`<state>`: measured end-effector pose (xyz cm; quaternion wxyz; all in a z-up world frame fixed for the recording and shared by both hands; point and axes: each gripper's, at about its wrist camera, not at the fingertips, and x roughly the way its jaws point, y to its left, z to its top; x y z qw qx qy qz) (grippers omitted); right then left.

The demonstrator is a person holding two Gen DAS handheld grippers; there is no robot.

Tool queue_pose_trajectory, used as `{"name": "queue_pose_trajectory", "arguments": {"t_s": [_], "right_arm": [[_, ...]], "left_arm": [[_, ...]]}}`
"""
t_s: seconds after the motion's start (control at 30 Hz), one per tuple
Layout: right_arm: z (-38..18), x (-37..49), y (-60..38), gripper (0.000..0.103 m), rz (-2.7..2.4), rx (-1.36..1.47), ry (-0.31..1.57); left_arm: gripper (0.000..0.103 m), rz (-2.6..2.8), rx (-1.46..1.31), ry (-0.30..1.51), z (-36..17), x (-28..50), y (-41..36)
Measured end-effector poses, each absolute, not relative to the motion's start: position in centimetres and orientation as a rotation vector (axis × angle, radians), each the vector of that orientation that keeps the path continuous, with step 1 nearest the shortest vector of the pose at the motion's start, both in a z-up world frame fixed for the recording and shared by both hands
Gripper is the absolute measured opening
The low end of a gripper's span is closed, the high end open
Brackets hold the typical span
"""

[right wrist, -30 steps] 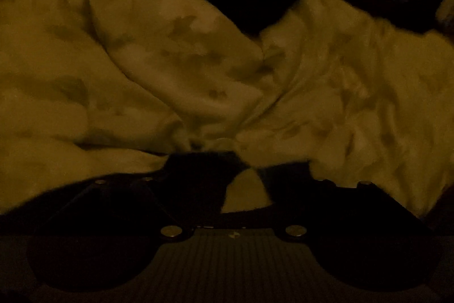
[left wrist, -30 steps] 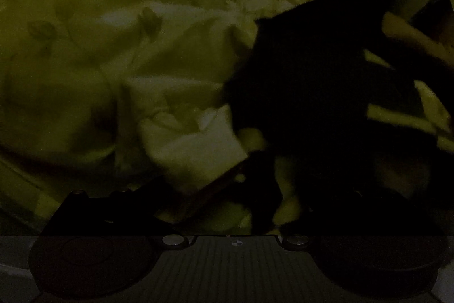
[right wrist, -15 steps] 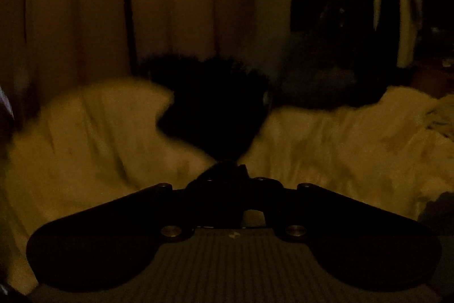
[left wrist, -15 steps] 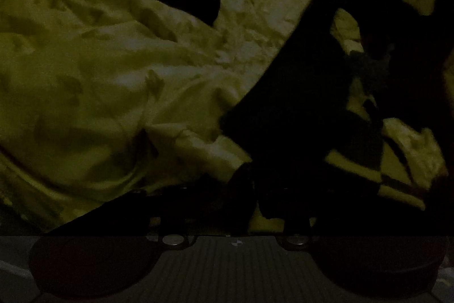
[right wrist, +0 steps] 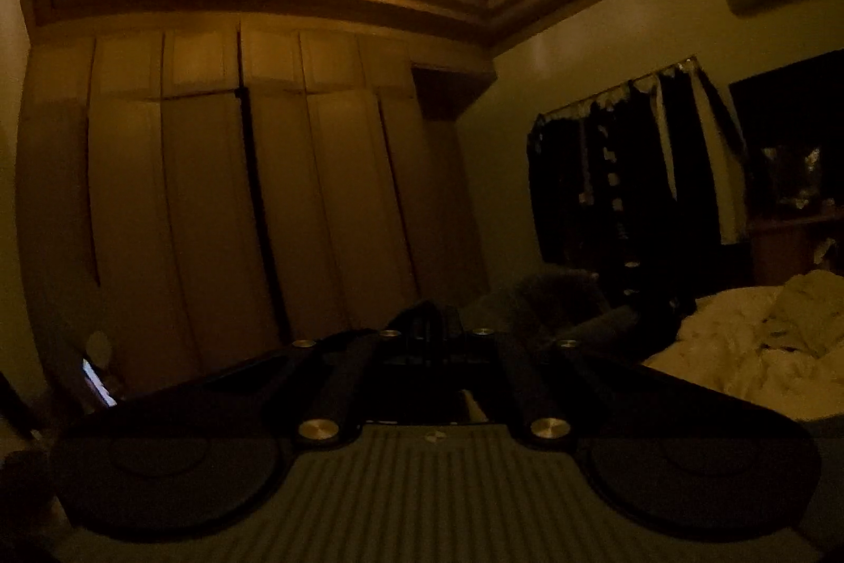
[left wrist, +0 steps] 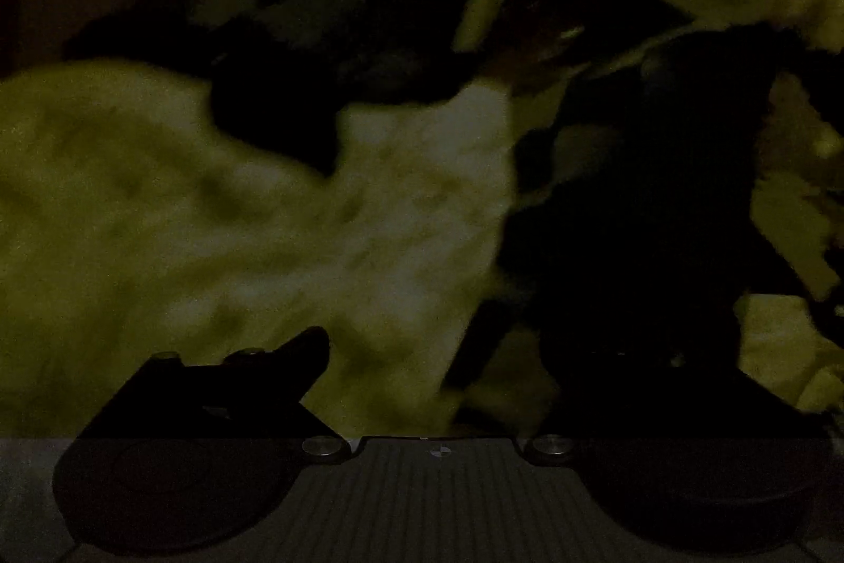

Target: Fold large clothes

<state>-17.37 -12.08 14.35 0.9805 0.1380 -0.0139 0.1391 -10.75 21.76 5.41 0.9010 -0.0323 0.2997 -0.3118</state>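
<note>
The room is very dim. In the left wrist view a dark garment [left wrist: 633, 246] hangs on the right in front of pale rumpled bedding [left wrist: 184, 220]. My left gripper [left wrist: 438, 352] looks open, its left finger [left wrist: 295, 362] clear of the cloth; its right finger is lost in the dark garment. In the right wrist view my right gripper [right wrist: 430, 331] is raised level with the room, jaws together on a small bunch of dark cloth [right wrist: 422, 315].
A tall wardrobe [right wrist: 237, 204] fills the wall ahead in the right wrist view. Dark clothes hang on a rail [right wrist: 622, 183] at the right. Pale bedding [right wrist: 765, 341] lies at lower right. A second dark item [left wrist: 274, 109] lies on the bedding.
My right gripper has swung up from the bedding to face the wardrobe and ceiling, with dark cloth in its jaws. My left gripper has lifted and its jaws have spread.
</note>
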Motion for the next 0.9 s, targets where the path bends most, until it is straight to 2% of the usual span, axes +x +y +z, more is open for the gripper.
{"name": "queue_pose_trajectory", "arguments": {"t_s": [0.07,0.23,0.27,0.33,0.4,0.57,0.8,0.9], "right_arm": [[13.6,-19.7,-12.5,0.005,0.233,0.264,-0.028],[11.6,-22.1,-15.7,0.006,0.116,0.344,0.006],[11.3,-22.2,-16.1,0.006,0.103,0.350,0.010],[11.0,-22.7,-16.2,0.006,0.097,0.338,0.008],[11.0,-23.1,-15.8,0.005,0.094,0.305,-0.006],[11.7,-23.4,-15.7,0.005,0.077,0.283,-0.060],[16.0,-26.8,-16.3,0.005,0.093,0.249,-0.229],[18.6,-29.1,-15.6,0.005,0.111,0.184,-0.306]], "left_arm": [[0.103,-0.746,-0.011,0.602,4.6,-9.5,19.8],[0.103,-0.945,0.064,0.692,1.9,-7.4,14.8],[0.097,-0.962,0.054,0.709,1.4,-7.0,14.2],[0.058,-1.002,-0.022,0.758,0.8,-5.9,14.0],[0.054,-1.037,-0.105,0.756,1.1,-5.5,14.9],[0.051,-1.060,-0.162,0.519,5.7,-7.7,17.7],[0.051,-1.096,-0.273,0.442,9.2,-8.6,19.3],[0.040,-1.065,-0.251,0.266,13.5,-10.4,20.5]]}}
